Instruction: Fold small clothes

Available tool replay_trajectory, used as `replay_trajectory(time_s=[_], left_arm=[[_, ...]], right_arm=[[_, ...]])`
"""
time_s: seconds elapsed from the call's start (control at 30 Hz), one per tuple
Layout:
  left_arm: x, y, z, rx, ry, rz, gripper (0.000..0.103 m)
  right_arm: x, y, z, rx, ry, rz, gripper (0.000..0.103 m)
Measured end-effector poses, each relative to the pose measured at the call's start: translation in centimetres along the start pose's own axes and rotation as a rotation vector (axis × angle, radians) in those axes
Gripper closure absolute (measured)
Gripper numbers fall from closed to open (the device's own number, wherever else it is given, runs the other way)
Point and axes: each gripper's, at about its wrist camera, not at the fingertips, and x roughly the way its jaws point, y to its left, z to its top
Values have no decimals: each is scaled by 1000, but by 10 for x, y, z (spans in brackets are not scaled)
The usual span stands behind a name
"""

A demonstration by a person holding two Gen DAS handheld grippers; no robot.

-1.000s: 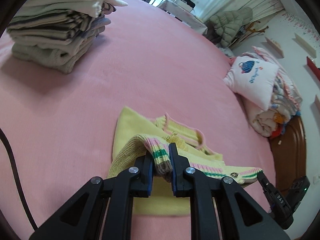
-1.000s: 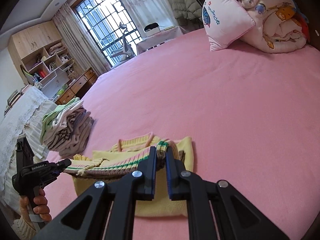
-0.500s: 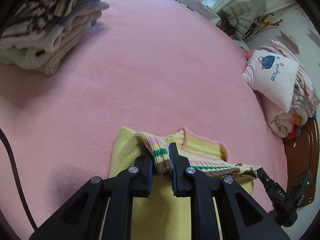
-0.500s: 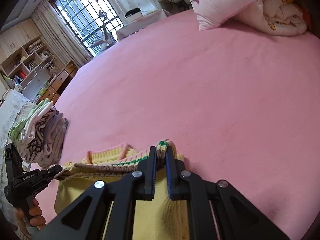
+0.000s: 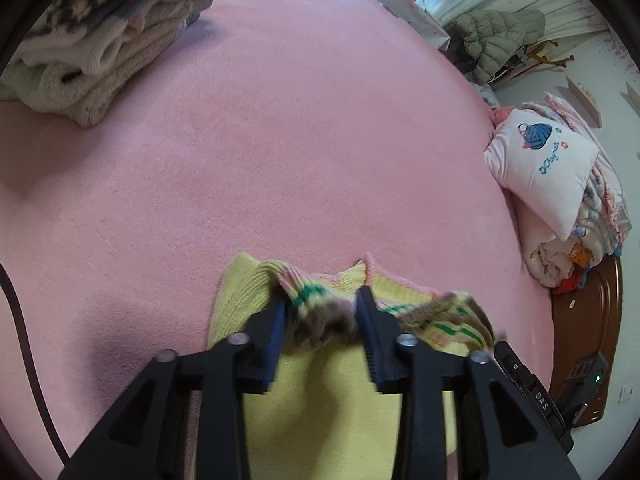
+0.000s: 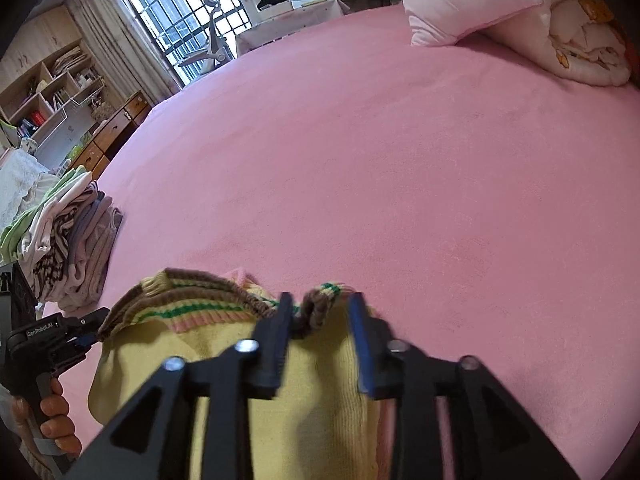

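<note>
Our left gripper (image 5: 320,312) and right gripper (image 6: 318,312) both stand spread, each with the striped hem (image 5: 316,304) of the yellow sweater (image 6: 312,392) loose between its fingers. The sweater lies doubled at the bed's (image 5: 280,140) near edge, its long axis running between us, the hem directly ahead.

yellow sweater (image 5: 352,392) showing as soft ribbed knit, matt, with striped cuffs. pink bed cover (image 5: 280,140) looking like fine, fuzzy, matt cloth. left hand-held gripper (image 5: 322,320) showing matt black plastic arms with shiny metal screws. headboard (image 5: 588,340) gleaming as glossy brown wood. stacked clothes (image 5: 100,40) looking like thick nubby knit.
</note>
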Motion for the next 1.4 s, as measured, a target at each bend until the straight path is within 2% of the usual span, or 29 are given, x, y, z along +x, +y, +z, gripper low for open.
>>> replay_trajectory(time_s=[0.07, 0.13, 0.23, 0.37, 0.4, 0.47, 0.57, 0.7, 0.8, 0.9, 0.93, 1.03, 1.07, 1.23, 1.4], left_arm=[[-11, -4, 0, 4, -45, 6, 46], [-25, -7, 3, 7, -98, 8, 43], [-37, -14, 4, 22, -135, 20, 43], [-38, -31, -5, 93, -135, 57, 43], [-35, -39, -12, 131, -126, 67, 43], [-28, -54, -25, 191, -118, 77, 44], [-20, -72, -45, 294, -102, 93, 44], [-8, -85, -60, 397, -117, 169, 44], [6, -80, -60, 430, -124, 245, 44], [25, -62, -52, 429, -99, 323, 45], [26, -56, -52, 426, -91, 316, 45], [27, -48, -52, 432, -94, 292, 45], [28, -49, -53, 443, -96, 297, 45], [29, -50, -55, 464, -98, 309, 45], [26, -51, -54, 477, -100, 310, 45]], right_arm=[[-8, 2, 1, -10, -32, 3, 53], [-16, 5, 2, -17, -57, 11, 53], [-26, 11, 2, -34, -90, 23, 53], [-28, 31, -6, -116, -92, 20, 55], [-27, 38, -10, -143, -89, 18, 57], [-23, 51, -17, -185, -68, 22, 70], [-13, 73, -30, -238, -34, 54, 77], [3, 93, -43, -273, 8, 80, 79], [19, 99, -49, -276, 42, 85, 80], [34, 95, -53, -275, 73, 57, 80], [38, 91, -53, -270, 78, 45, 81], [44, 75, -49, -242, 93, 37, 101], [42, 68, -48, -235, 89, 23, 102], [35, 34, -42, -215, 52, -81, 103], [23, 12, -43, -176, 38, -78, 103]])
